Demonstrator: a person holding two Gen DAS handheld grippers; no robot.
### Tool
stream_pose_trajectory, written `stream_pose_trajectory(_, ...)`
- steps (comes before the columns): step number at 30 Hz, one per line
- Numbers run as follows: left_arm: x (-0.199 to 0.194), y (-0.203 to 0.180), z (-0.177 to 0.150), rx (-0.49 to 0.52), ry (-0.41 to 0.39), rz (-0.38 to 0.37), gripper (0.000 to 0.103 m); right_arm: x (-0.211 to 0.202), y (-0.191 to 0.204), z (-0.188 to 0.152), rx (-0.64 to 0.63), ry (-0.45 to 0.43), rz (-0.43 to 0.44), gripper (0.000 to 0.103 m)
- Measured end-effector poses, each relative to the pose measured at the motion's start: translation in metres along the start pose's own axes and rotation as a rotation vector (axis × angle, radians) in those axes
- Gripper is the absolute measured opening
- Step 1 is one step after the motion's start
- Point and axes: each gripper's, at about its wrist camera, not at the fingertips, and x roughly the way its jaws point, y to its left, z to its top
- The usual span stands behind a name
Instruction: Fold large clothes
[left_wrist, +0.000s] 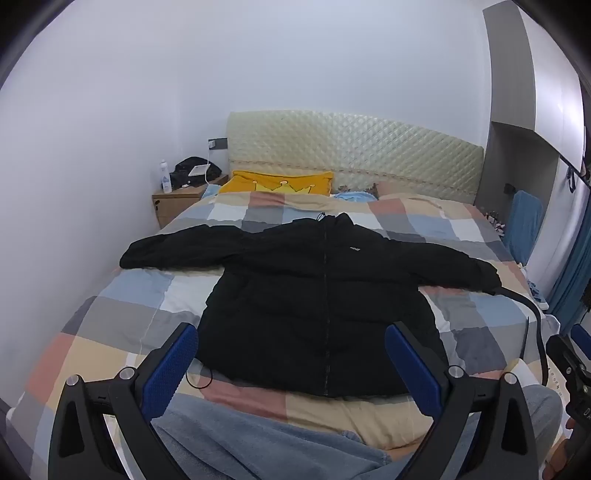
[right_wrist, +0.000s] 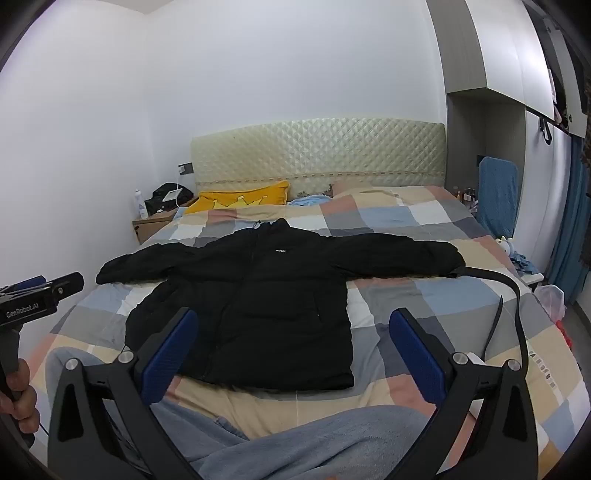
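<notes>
We have not begun folding yet. The black jacket (left_wrist: 317, 295) lies flat on the checked bedspread (left_wrist: 122, 306), zipped front up, collar toward the far headboard (left_wrist: 351, 155) and hem toward us, with both sleeves stretched straight out to left and right. No sleeve is turned in and no part of the body is doubled over, so we judge that the whole fold is left to do: sleeves across the chest, then the body folded up.

Our left gripper (left_wrist: 291, 363) hovers above the near hem with its blue pads spread wide apart and nothing between them. Our right gripper (right_wrist: 291, 350) hangs over the jacket's right half, equally wide and empty. Neither touches the cloth.

A black strap (right_wrist: 517, 314) curves from the right sleeve's end toward the near right.

As for containers, we see none in use; a bottle (left_wrist: 165, 177) stands on the far left bedside cabinet (left_wrist: 173, 201), and we cannot tell its contents.
</notes>
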Motion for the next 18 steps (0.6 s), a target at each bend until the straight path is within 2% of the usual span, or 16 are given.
stream_pose_trajectory(3,-0.002,-0.001,-0.001,0.005,-0.003,-0.012,0.102,-0.002,-0.002,0.000,0.003,0.006,-0.006,0.103)
stream_pose_trajectory(5,0.004,0.002,0.000,-0.014,0.024,0.009,0.102,-0.002,-0.002,0.001,-0.006,0.031,-0.012,0.103)
stream_pose_trajectory(11,0.009,0.005,-0.007,0.005,0.023,-0.012,0.102,0.005,0.004,-0.002,-0.002,0.028,-0.027,0.103)
stream_pose_trajectory(18,0.005,-0.005,-0.006,0.030,0.010,-0.010,0.102,-0.006,-0.003,-0.001,0.003,0.001,-0.016,0.103)
